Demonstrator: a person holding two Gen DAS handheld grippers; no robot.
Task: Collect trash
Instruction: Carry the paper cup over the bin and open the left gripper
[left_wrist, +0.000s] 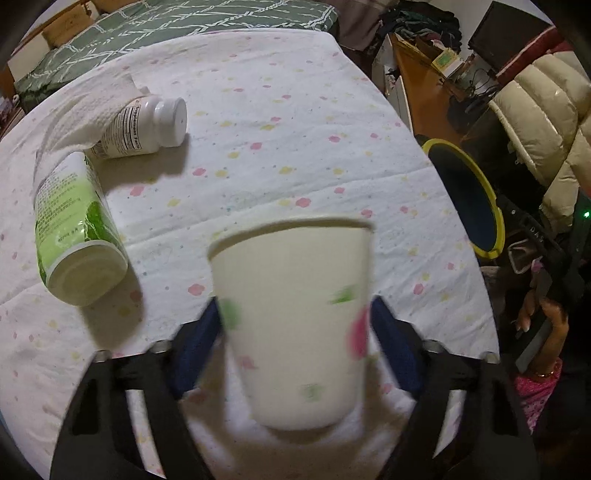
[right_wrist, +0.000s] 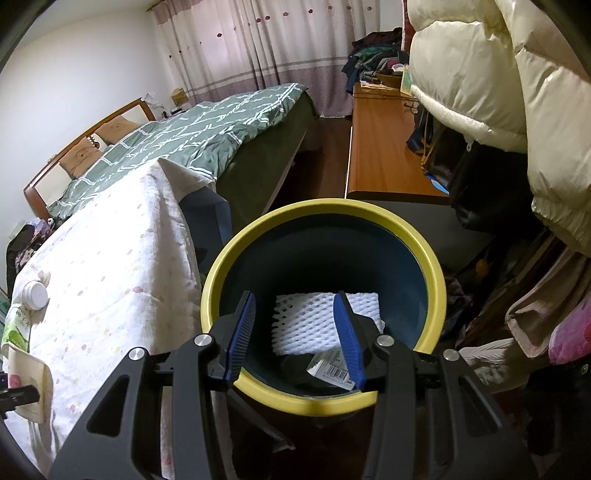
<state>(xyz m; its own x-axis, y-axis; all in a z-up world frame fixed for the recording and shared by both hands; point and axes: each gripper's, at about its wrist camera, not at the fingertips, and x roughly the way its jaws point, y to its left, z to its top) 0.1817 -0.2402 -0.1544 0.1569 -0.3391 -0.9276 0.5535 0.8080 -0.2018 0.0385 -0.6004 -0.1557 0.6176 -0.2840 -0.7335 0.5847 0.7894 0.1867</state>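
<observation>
Left wrist view: cup (left_wrist: 295, 325) stood upright on the cloth (left_wrist: 295, 110), between the blue pads (left_wrist: 199, 343) of the left gripper (left_wrist: 299, 343).
Left fingers: both pads lay against the cup's sides; judged clenched on the cup, though blur hid the exact contact.
Right wrist view: right gripper (right_wrist: 295, 332) sat at the near rim of the bin (right_wrist: 436, 280).
Right fingers: pads (right_wrist: 242, 332) straddled the yellow rim edge; whether they pinched it could not be told.
Bin position: beside the cloth's right edge, mouth tilted toward the camera.
Bin contents: white foam net (right_wrist: 306, 325) and a barcode label (right_wrist: 332, 371) on a dark item.
Done: at least those pieces were already in the bin.
Left on cloth: cup, green can (left_wrist: 74, 229) on its side, white bottle (left_wrist: 144, 127) on its side, tissue (left_wrist: 96, 110) touching the bottle.
Progress: judged early to middle; four items remained outside the bin.
Next need: lift the cup clear and carry it rightward over the rim.
</observation>
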